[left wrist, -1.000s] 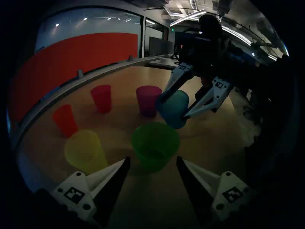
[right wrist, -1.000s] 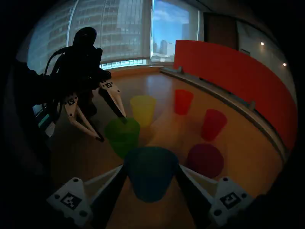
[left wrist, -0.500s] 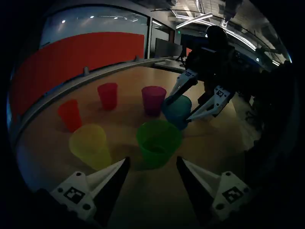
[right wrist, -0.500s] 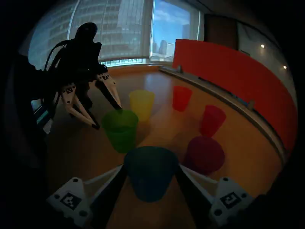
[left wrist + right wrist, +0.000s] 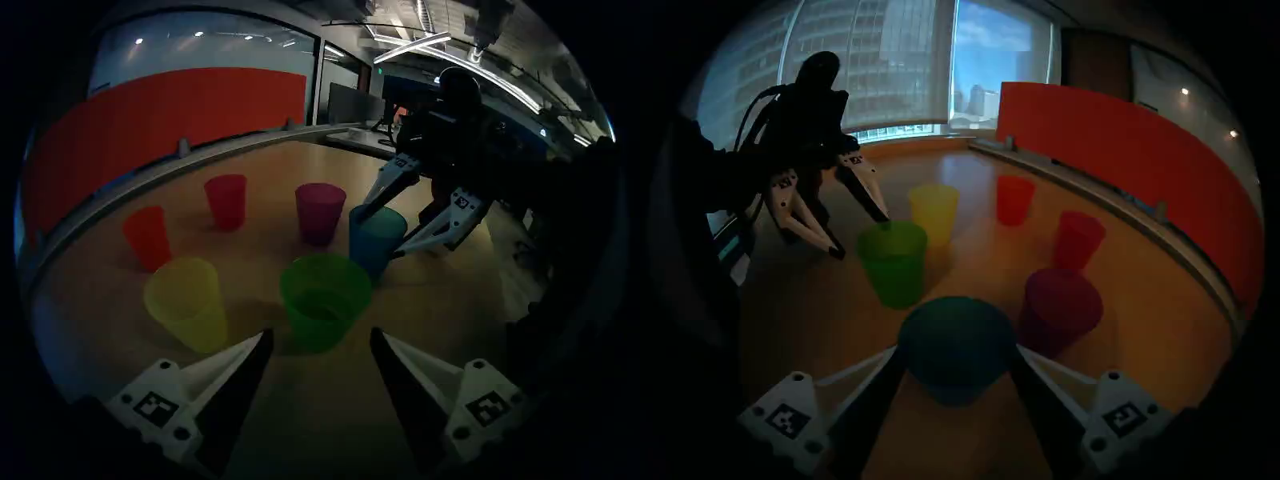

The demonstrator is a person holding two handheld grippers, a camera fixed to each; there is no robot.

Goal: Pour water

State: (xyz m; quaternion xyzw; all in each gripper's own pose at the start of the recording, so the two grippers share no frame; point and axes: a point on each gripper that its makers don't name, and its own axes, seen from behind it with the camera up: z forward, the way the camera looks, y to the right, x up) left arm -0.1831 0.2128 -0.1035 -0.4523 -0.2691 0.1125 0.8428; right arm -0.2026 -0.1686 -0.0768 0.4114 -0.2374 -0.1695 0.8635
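The left gripper (image 5: pixel 320 352), at six o'clock, has its fingers spread wide, with a translucent green plastic cup (image 5: pixel 324 308) just ahead on the wooden table (image 5: pixel 448 296). At one o'clock from that cup, the right gripper (image 5: pixel 378 234) clasps an upright translucent teal plastic cup (image 5: pixel 370 250) on both sides.

Left gripper (image 5: pixel 320 332) up close: two white plastic fingers (image 5: pixel 192 384) tapering to dark wedge tips, each carrying a black-and-white square marker (image 5: pixel 154 408) and round screw heads (image 5: pixel 164 365). Right gripper (image 5: pixel 956 350), same build: white fingers, dark inner faces, square markers. Seen from across, the left gripper's body is a bulky black block, black cables (image 5: pixel 754 120) looping off its top.
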